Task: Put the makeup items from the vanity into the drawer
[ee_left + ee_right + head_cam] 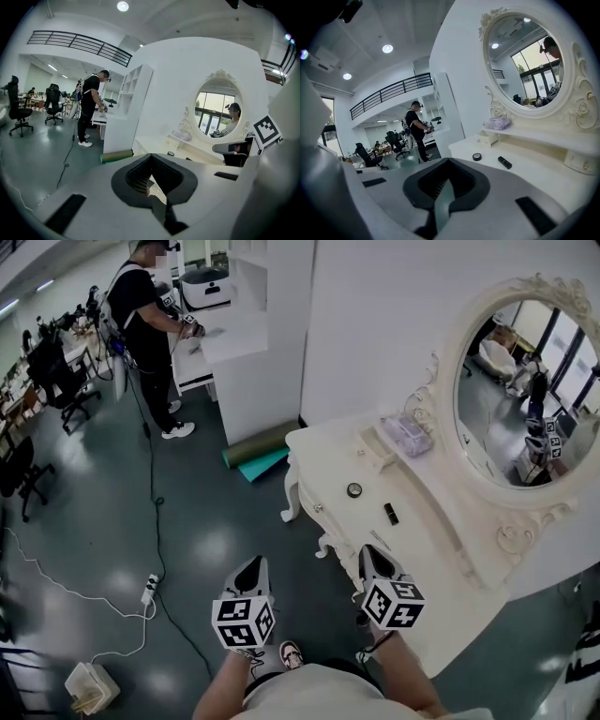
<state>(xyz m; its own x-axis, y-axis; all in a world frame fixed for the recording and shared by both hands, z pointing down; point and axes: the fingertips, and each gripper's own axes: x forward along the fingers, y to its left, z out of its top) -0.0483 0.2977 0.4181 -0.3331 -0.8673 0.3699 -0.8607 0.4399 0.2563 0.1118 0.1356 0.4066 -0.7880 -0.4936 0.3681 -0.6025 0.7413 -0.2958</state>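
White and scrolled, a vanity with an oval mirror stands against a partition wall in a large open workroom, seen from above by a person who holds a gripper in each hand short of its front edge. The left gripper hangs over the grey floor just beside the vanity's corner, jaws pressed together with nothing between them. The right gripper hovers at the front edge of the tabletop, likewise clenched and empty. Two makeup items lie apart on the bare top, clear of both grippers: a round black compact and, nearer the person, a black lipstick tube. Behind them, on the raised ledge under the mirror, a small drawer sits next to a pale, clear pouch. A green rolled mat lies on the floor at the foot of the partition. Farther off, a person in black stands at a white counter. A cable runs across the floor to a power strip.
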